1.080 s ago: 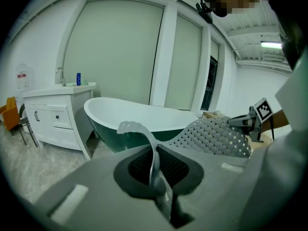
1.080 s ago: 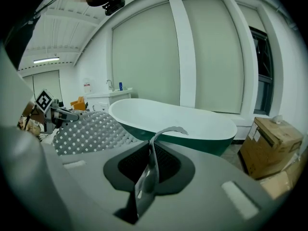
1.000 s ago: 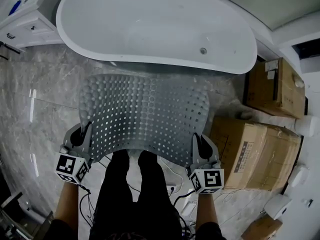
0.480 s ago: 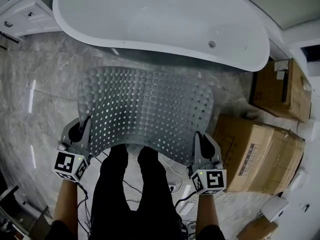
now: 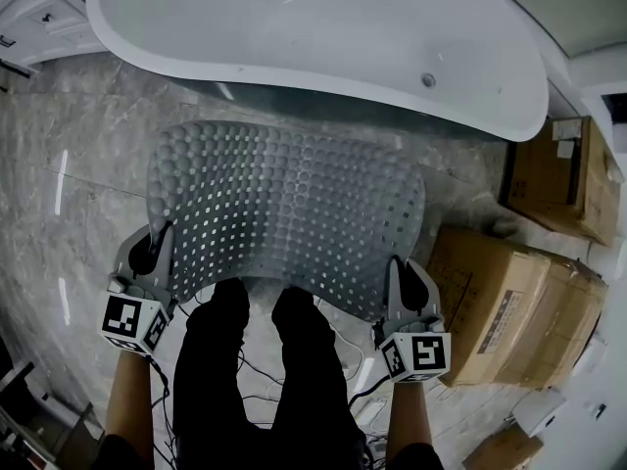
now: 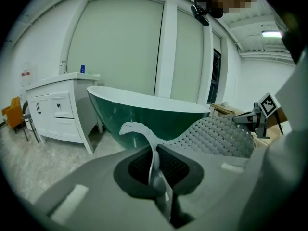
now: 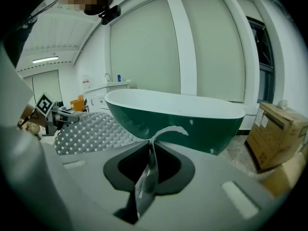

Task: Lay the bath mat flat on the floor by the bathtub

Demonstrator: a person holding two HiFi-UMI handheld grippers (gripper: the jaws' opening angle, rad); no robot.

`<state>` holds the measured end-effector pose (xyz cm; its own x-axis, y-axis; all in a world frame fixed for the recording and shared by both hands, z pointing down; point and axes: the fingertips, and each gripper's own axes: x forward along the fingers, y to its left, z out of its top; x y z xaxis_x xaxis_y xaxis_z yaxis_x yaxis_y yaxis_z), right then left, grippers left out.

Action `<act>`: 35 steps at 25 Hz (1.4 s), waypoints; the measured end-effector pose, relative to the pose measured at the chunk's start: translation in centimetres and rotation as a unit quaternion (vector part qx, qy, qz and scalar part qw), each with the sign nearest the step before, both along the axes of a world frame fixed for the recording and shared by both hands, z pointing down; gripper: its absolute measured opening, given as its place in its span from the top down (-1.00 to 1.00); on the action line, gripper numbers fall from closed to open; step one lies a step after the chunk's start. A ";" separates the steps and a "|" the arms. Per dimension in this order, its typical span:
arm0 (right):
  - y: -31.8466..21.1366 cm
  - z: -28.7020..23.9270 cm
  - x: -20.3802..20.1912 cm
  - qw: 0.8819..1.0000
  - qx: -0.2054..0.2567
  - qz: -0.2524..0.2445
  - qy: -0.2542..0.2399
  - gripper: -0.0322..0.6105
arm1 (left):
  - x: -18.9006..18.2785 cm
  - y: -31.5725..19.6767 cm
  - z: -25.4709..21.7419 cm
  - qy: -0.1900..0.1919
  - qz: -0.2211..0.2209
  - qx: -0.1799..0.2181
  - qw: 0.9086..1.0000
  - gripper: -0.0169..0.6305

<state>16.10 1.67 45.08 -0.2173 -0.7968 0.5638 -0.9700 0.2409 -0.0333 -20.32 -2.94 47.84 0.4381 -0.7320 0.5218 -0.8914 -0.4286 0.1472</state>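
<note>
Overhead, I held the perforated grey bath mat (image 5: 284,213) spread over the marble floor (image 5: 78,164) beside the bathtub (image 5: 313,27). The left gripper (image 5: 157,248) and right gripper (image 5: 402,277) each took a near corner to keep it from folding. Left gripper view: jaws pinched on the mat's thin edge. Right gripper view: jaws likewise clamped on the other corner. The mat was not yet flat, I judged.

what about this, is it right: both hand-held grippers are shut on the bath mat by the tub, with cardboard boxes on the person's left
Not quite. The head view shows the cardboard boxes on the person's right. The rest holds: the left hand-held gripper and the right hand-held gripper are both shut on the bath mat by the tub.
</note>
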 end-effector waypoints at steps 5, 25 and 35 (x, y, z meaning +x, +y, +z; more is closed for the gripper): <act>-0.5 2.6 0.1 1.000 0.000 0.000 0.000 0.74 | 0.5 -0.9 2.3 -0.005 0.009 -0.001 1.000 0.91; -2.2 14.3 1.8 1.000 0.015 0.003 0.011 0.73 | 0.9 -2.9 14.4 -0.023 0.024 -0.003 0.999 0.91; 0.7 3.0 2.8 0.999 0.034 -0.020 0.005 0.73 | 1.9 -0.1 0.6 -0.064 0.067 0.019 0.996 0.91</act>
